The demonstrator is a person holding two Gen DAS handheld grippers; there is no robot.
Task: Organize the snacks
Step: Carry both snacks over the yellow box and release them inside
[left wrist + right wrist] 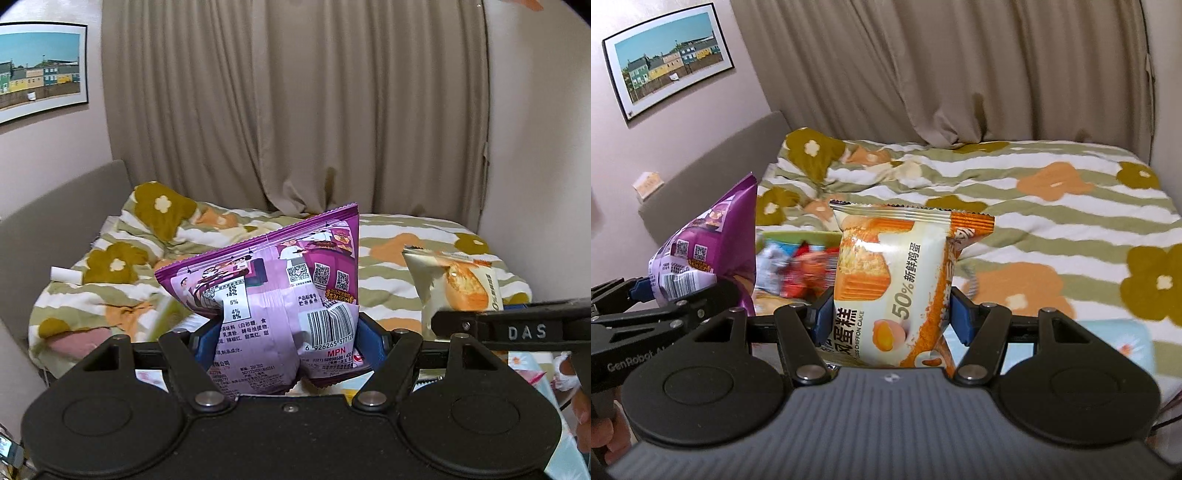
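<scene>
Left wrist view: the left gripper (288,336) is clamped on a purple bag (273,288) at frame centre, above the bed (424,236).

Right wrist view: the right gripper (890,314) is clamped on a cake pack (897,280) at centre; the purple bag sits at left.

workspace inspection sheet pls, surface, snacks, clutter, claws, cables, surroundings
surface: bed with a flower-pattern duvet, rumpled toward the headboard end
job's things: purple snack bag with its barcode side to the camera; chiffon cake packet standing upright; both lifted clear of the duvet
clutter: blurred pile of red and white wrappers behind the cake packet; small white roll on the duvet
claws: left claw shut on the purple snack bag; right claw shut on the chiffon cake packet
cables: nothing seen
surroundings: beige curtain, framed picture of coloured houses on the wall, grey headboard
</scene>
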